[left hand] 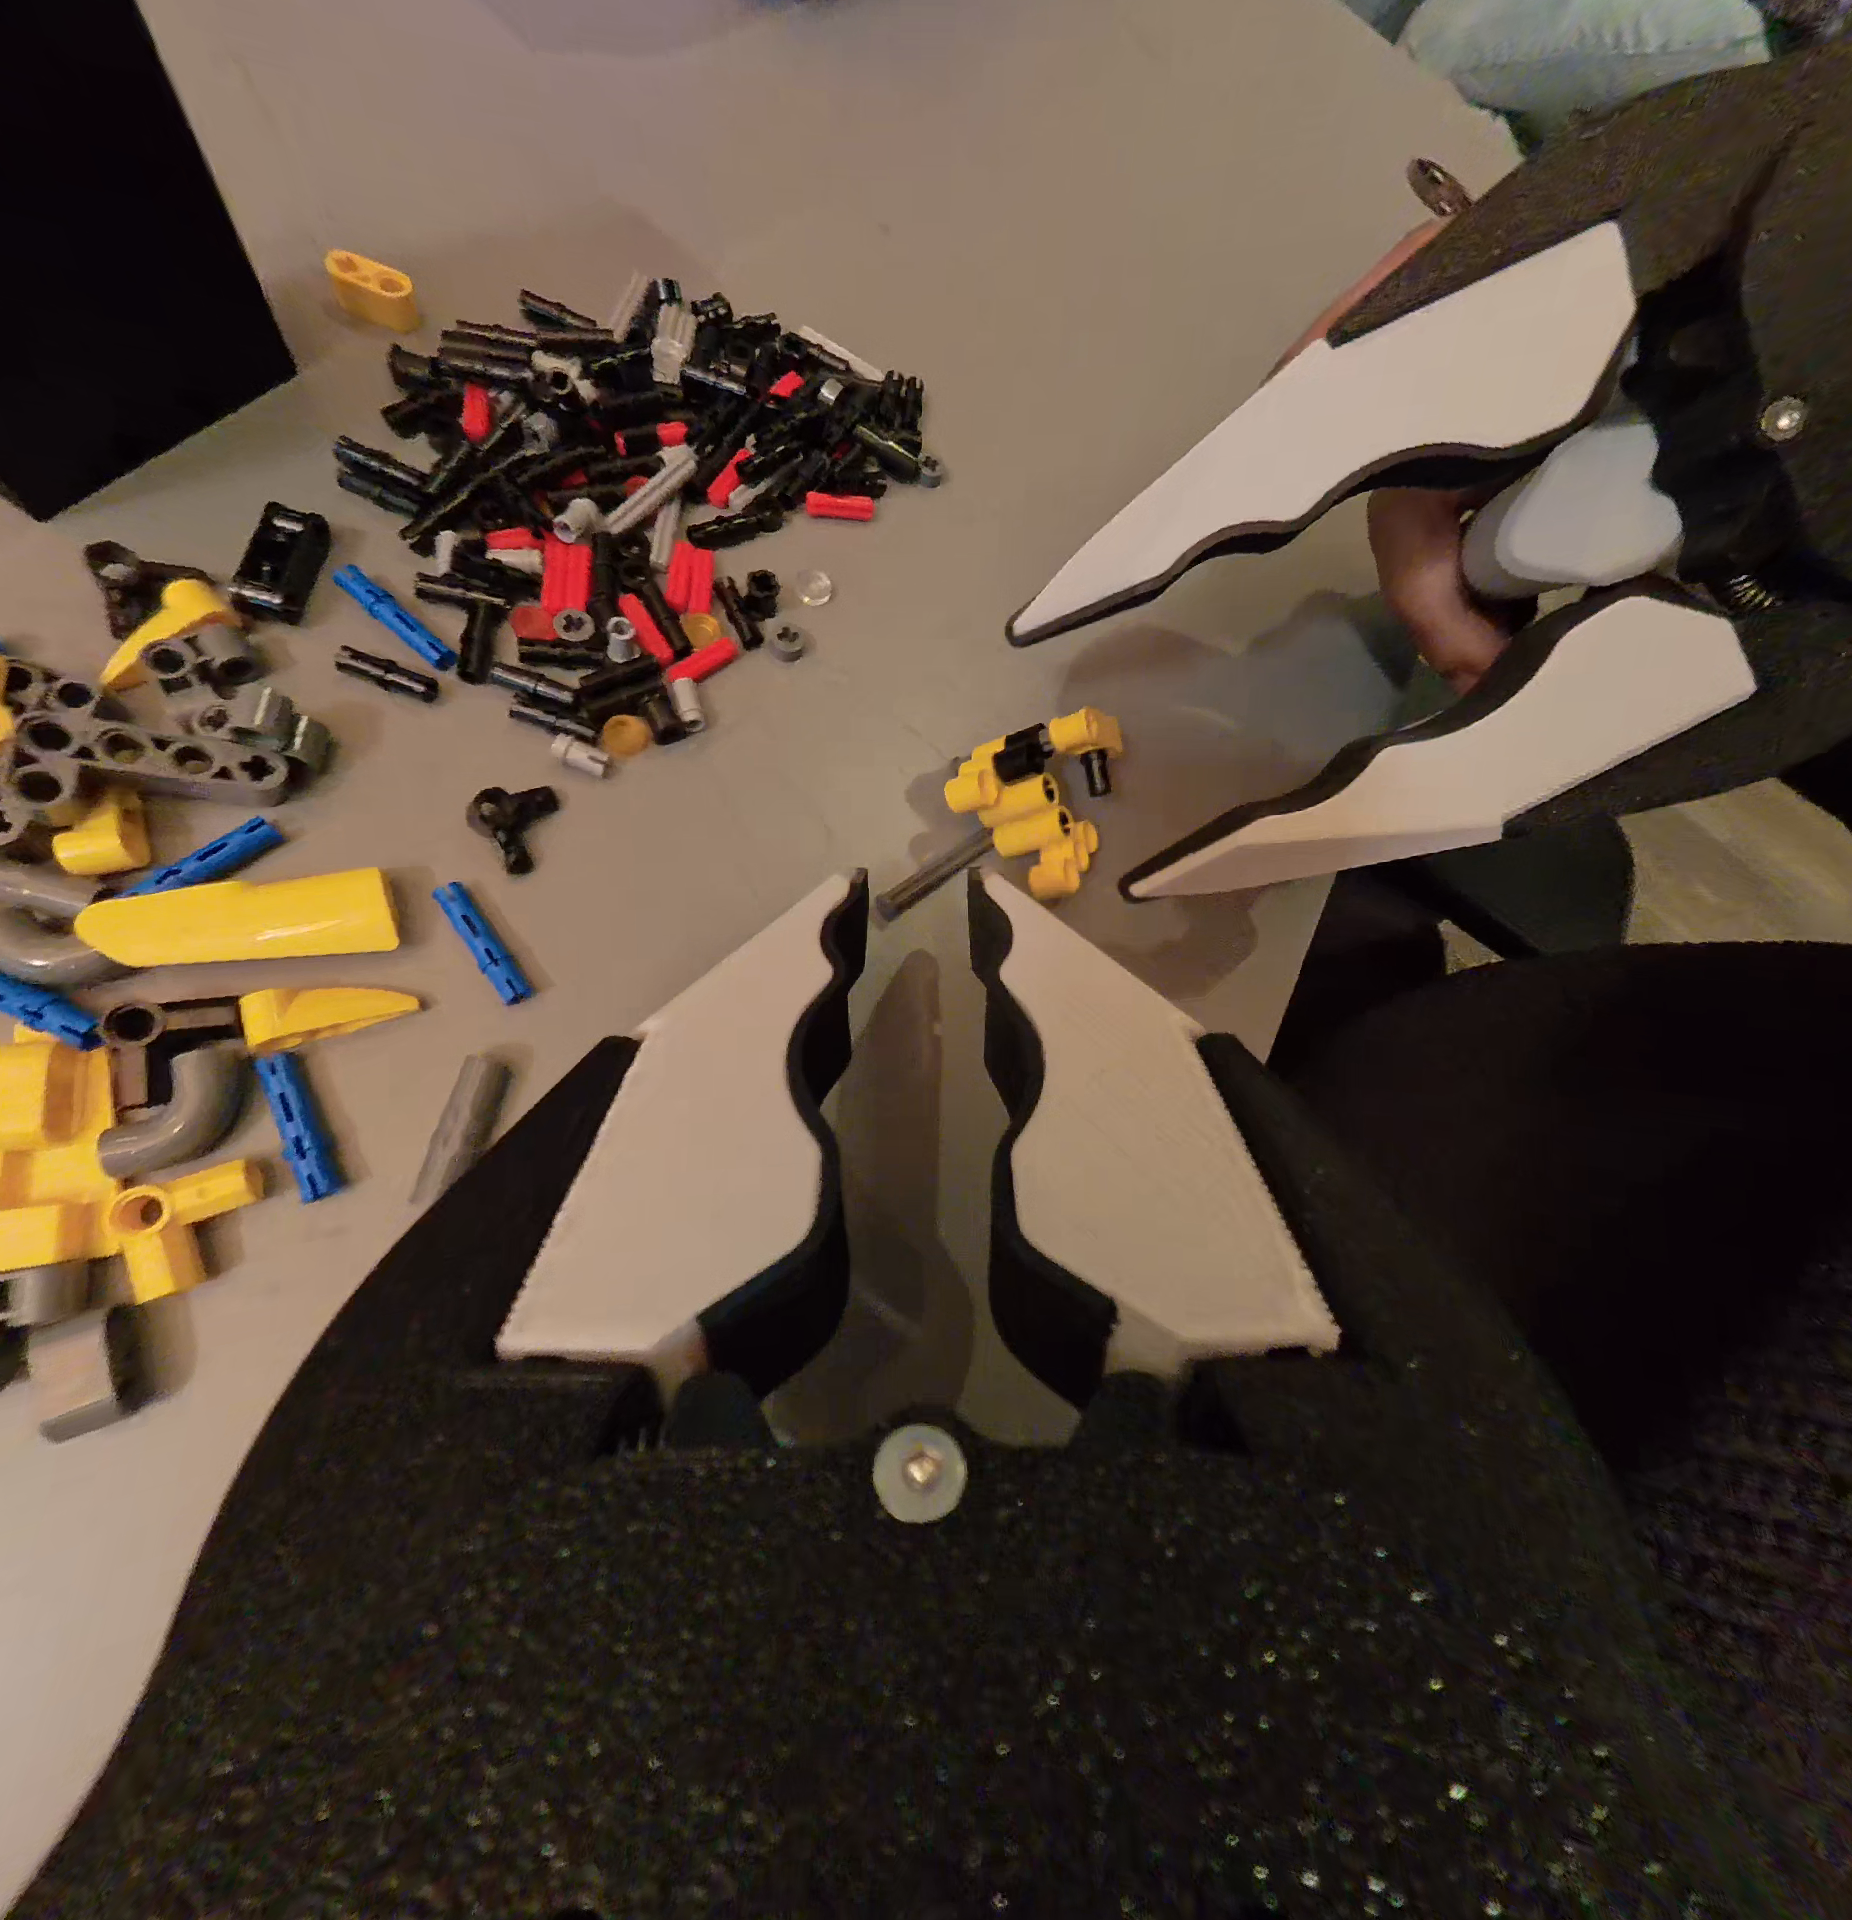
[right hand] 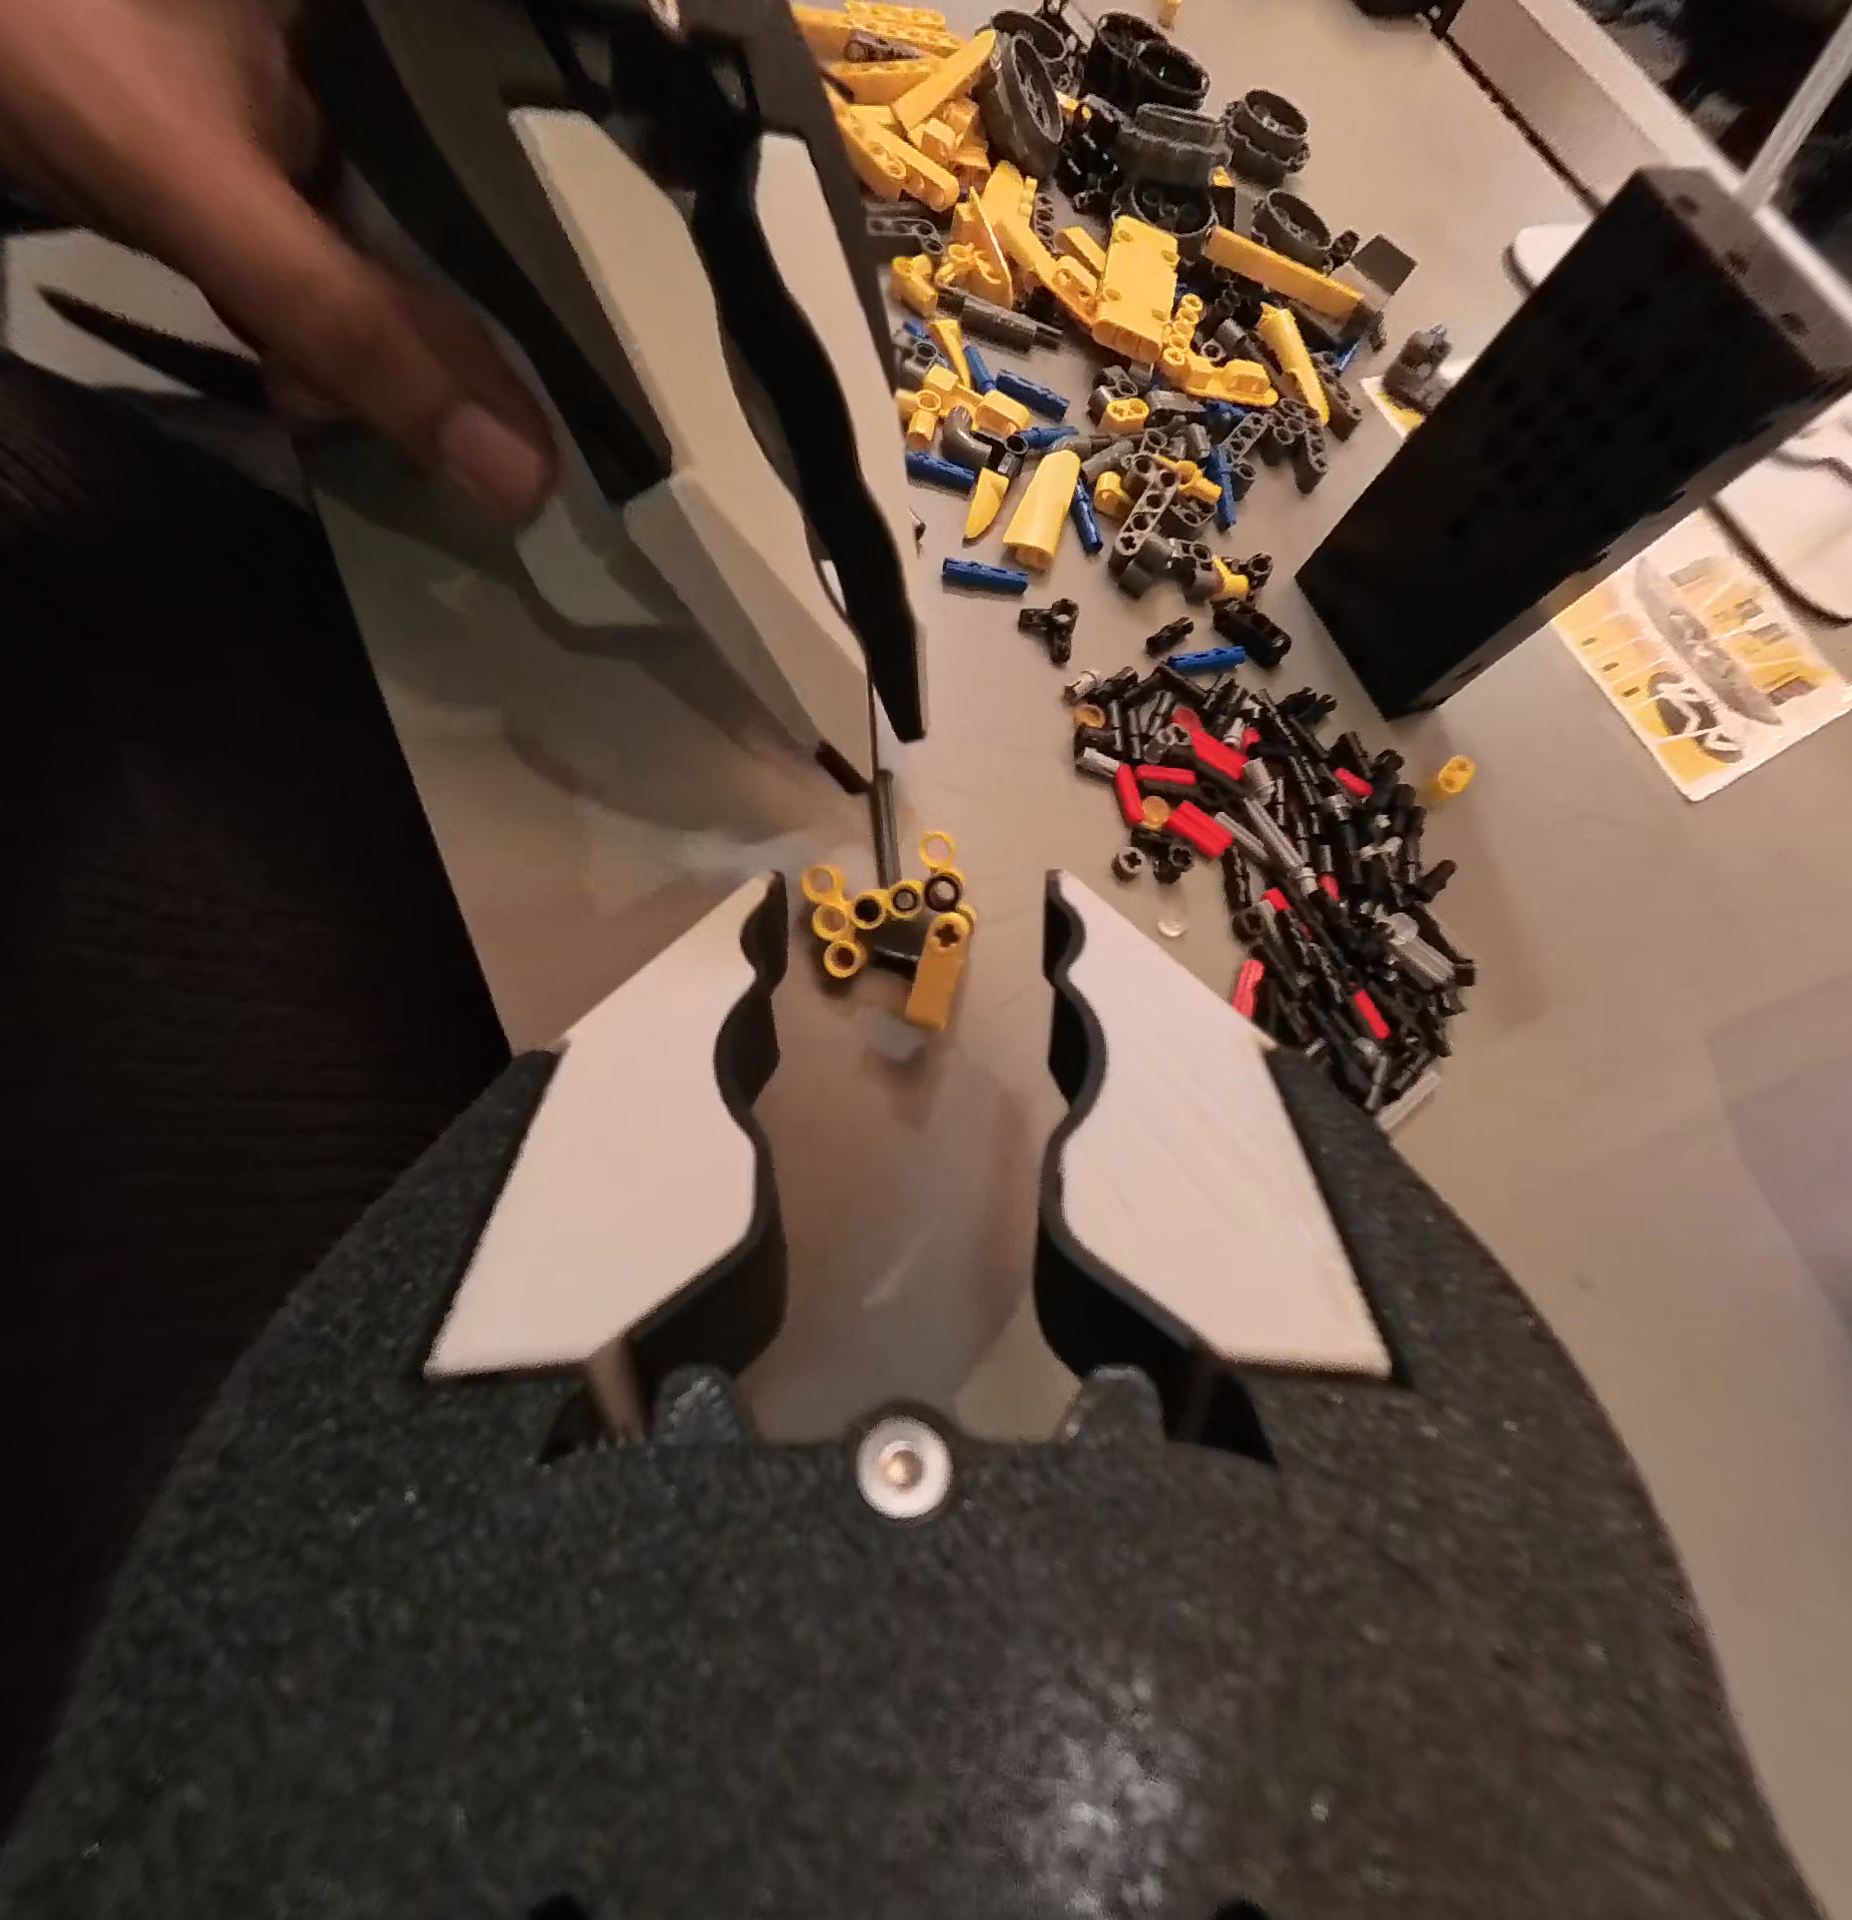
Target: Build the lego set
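Observation:
A small yellow-and-black brick assembly lies on the grey table, with a dark grey axle sticking out of it. My left gripper is open with a narrow gap, and the axle's free end lies just in front of its tips. My right gripper is open wide and low over the table, with the assembly between its fingertips. In the left wrist view the right gripper comes in from the right, a hand on its handle. The left gripper shows at the upper left of the right wrist view.
A pile of black, red and grey pins lies beyond the assembly. Yellow, grey and blue pieces are spread to the left, with black tyres farther off. A black box and a printed leaflet lie past the pins.

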